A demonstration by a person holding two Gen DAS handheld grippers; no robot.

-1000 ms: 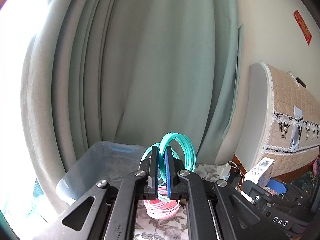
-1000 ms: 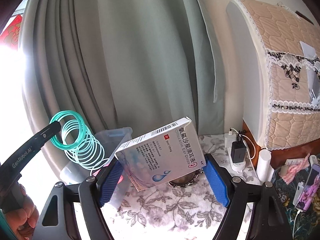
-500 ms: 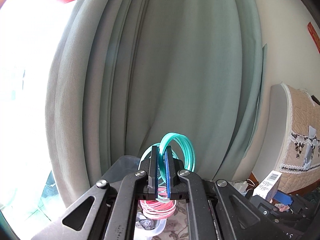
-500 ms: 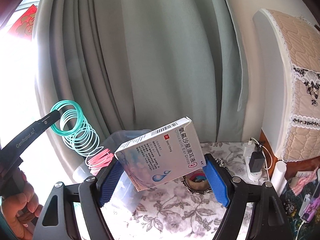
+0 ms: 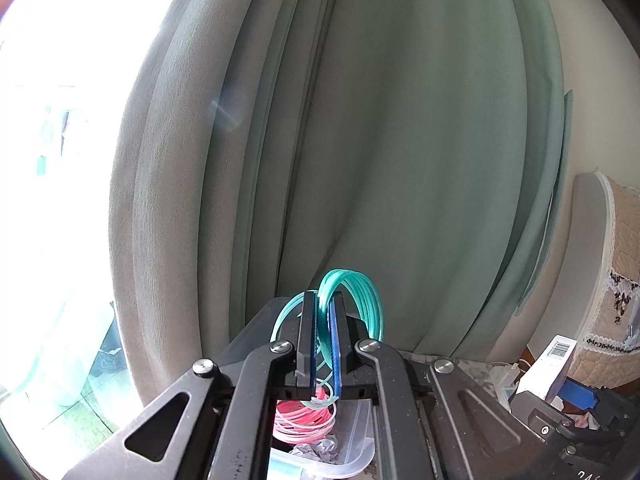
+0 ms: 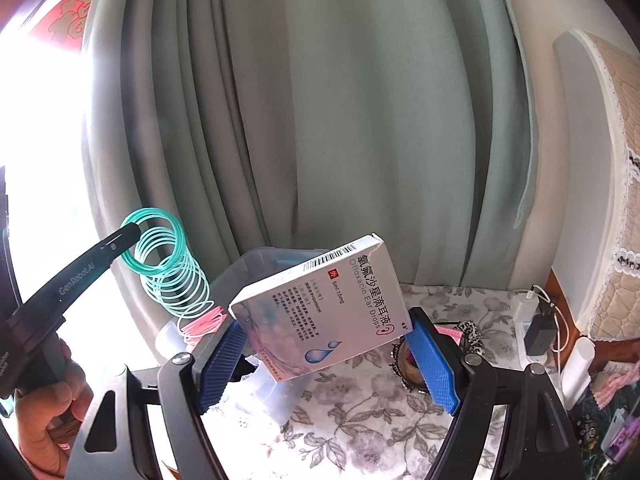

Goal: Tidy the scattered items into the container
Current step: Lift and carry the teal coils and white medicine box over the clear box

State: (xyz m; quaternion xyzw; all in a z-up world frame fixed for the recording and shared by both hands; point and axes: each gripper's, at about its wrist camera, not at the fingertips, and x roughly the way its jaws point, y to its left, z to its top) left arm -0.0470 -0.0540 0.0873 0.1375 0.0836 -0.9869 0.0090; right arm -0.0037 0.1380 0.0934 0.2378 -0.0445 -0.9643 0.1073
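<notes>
Teal-and-pink spring coil [image 5: 352,304] hangs pinched in our left gripper [image 5: 320,344] over the clear plastic container [image 6: 276,258]; our right gripper [image 6: 324,354] clasps the ear-drops box [image 6: 320,308] beside it

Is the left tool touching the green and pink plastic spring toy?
Touching. The left wrist view shows the left tool shut on the green and pink plastic spring toy, green coils pinched between its blue pads.

I count two grippers, left gripper [image 5: 320,344] and right gripper [image 6: 326,364]. One spring toy [image 6: 172,268], one ear drops box [image 6: 320,308], one clear container [image 6: 260,264], one charger [image 6: 540,336], one white tube [image 6: 578,364].
</notes>
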